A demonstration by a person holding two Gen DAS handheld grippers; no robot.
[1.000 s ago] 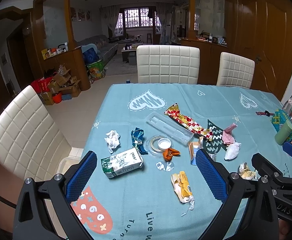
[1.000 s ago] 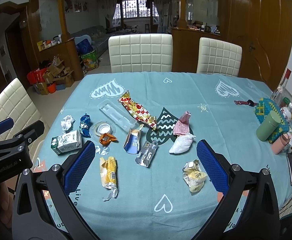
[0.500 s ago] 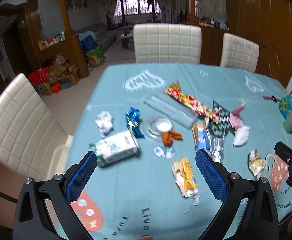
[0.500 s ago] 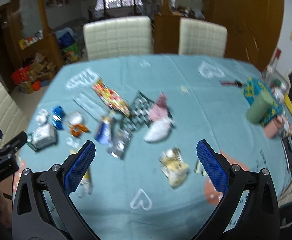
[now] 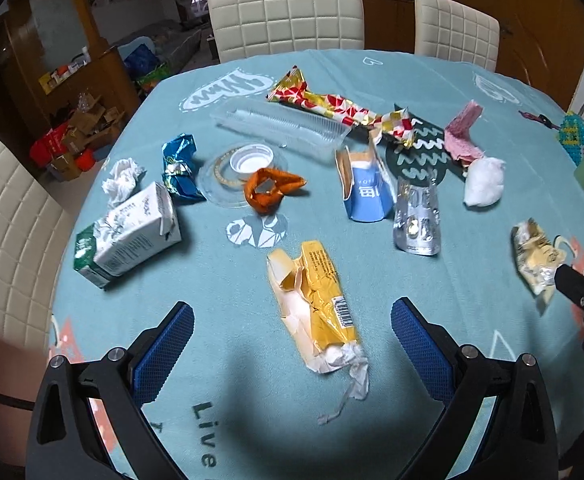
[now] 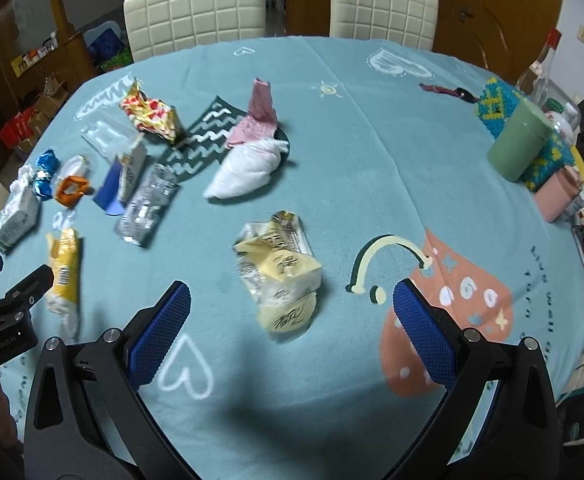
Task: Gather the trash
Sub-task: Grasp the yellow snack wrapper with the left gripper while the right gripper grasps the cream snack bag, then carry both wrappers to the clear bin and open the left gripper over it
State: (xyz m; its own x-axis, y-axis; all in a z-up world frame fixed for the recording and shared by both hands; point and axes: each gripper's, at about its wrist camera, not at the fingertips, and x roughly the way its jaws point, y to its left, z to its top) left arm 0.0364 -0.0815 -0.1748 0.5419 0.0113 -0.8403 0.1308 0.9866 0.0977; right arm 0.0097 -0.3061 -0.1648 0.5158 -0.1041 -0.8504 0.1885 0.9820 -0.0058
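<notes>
The table [image 5: 432, 288], under a teal printed cloth, fills most of both views, with litter scattered from the left edge to the centre. In the left wrist view a green-and-white milk carton [image 5: 130, 236] lies on its side at middle left, well up and left of the left gripper [image 5: 292, 344]. A long clear plastic tray [image 5: 280, 126] sits in the upper centre, with a red-and-gold foil wrapper [image 5: 340, 108] just behind it. A torn yellow wrapper [image 5: 316, 304] lies lengthwise at centre, its lower end reaching between the two blue finger pads [image 5: 164, 352]; the pads stand wide apart, holding and touching nothing. Above it are a blue-and-white paper cup [image 5: 366, 188] on its side and a silver foil pouch [image 5: 418, 220] just to its right. Smaller pieces lie near the carton: a blue foil wrapper [image 5: 180, 168], a crumpled white tissue [image 5: 122, 174], an orange scrap [image 5: 270, 190] and a white bottle cap [image 5: 251, 159] on a clear lid.

In the right wrist view a crumpled pale-yellow snack bag [image 6: 280, 268] lies at centre, just above the gap of the right gripper [image 6: 292, 340]. Its fingers [image 6: 424, 336] are spread wide and empty, clear of the bag. A white tissue bundle [image 6: 248, 170] and a pink wrapper [image 6: 258, 116] lie higher up, the two touching. A green cup [image 6: 518, 146] stands at the right edge.
</notes>
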